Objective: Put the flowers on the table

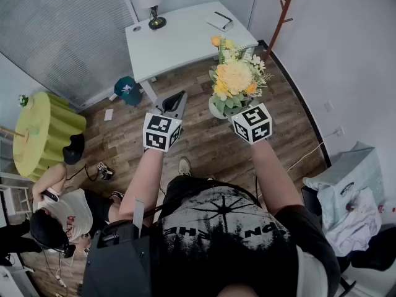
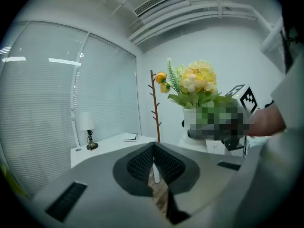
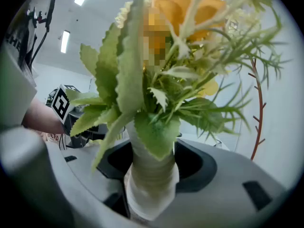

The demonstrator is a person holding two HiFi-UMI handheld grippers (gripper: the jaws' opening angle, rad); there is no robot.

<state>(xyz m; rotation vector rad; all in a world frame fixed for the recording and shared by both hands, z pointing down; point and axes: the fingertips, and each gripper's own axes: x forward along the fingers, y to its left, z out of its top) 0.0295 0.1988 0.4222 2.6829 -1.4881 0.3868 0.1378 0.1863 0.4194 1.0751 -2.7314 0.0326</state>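
White vase of flowers [image 3: 151, 184] clamped in right gripper [image 3: 154, 164], left gripper [image 2: 153, 161] closed, empty

Yellow and orange flowers [image 1: 235, 78] in a white vase [image 3: 151, 177] (ribbed), upright, clamped between the right gripper [image 1: 218, 109] jaws.

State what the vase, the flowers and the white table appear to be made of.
The vase: white, smooth, dull sheen; probably ceramic, possibly plastic. The flowers: likely artificial, fabric or plastic; the leaves look stiff and uniformly coloured. The table: plain white matte top, probably laminate or painted board.
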